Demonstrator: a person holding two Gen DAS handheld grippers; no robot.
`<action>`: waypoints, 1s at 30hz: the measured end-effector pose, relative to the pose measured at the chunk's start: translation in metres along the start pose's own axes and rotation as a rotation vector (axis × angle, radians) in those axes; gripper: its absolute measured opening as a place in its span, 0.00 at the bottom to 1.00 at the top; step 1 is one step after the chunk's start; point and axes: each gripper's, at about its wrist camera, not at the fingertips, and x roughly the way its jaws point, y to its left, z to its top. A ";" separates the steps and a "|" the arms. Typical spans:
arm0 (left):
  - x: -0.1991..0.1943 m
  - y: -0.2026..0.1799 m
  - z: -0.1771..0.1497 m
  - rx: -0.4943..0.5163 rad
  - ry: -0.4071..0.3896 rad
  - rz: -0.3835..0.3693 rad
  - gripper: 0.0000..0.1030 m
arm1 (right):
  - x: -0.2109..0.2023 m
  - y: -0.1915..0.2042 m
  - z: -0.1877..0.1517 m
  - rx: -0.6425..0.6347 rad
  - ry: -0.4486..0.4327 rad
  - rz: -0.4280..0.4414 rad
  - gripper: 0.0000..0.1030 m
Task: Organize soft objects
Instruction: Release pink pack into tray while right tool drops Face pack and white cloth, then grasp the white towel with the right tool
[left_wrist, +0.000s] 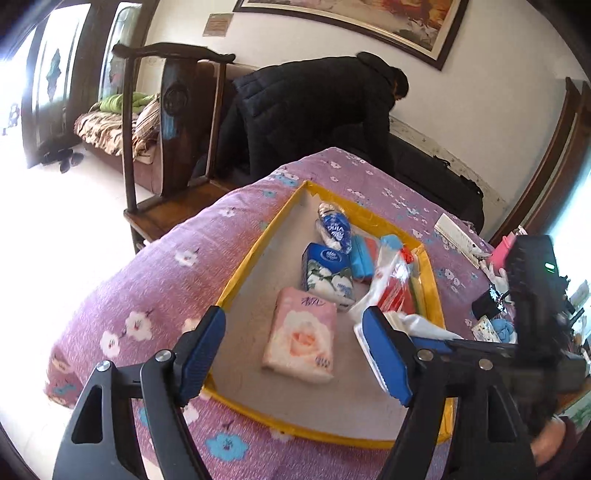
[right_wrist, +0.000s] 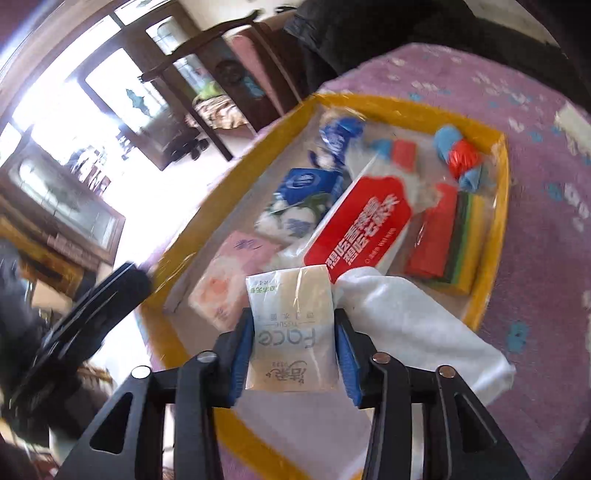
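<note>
A yellow-rimmed tray (left_wrist: 258, 240) lies on a purple flowered quilt (left_wrist: 147, 288). In it lie a pink tissue pack (left_wrist: 301, 338), a blue-and-white tissue pack (left_wrist: 327, 275), a blue wrapped roll (left_wrist: 334, 227) and a red-labelled bag (left_wrist: 393, 284). My left gripper (left_wrist: 295, 356) is open above the tray's near end, over the pink pack. My right gripper (right_wrist: 293, 349) is shut on a white "Face" tissue pack (right_wrist: 291, 325), held above the tray (right_wrist: 498, 206) next to a white towel (right_wrist: 413, 325). The right view also shows the red-labelled bag (right_wrist: 365, 225) and stacked coloured sponges (right_wrist: 447, 240).
A person in a black coat (left_wrist: 314, 107) bends over behind the quilt. A dark wooden chair (left_wrist: 173, 122) stands at the left. Small items, among them a white comb (left_wrist: 458, 240) and a pink object (left_wrist: 500, 251), lie at the quilt's right edge.
</note>
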 end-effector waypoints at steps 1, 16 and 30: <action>0.001 0.001 -0.002 -0.005 0.007 0.000 0.74 | 0.000 -0.005 0.001 0.020 -0.001 0.012 0.54; -0.015 -0.015 -0.025 0.075 -0.134 0.158 0.74 | -0.072 -0.072 -0.018 0.179 -0.169 -0.123 0.75; -0.019 -0.026 -0.037 0.062 -0.079 0.089 0.74 | 0.017 -0.030 0.071 0.088 -0.054 -0.120 0.72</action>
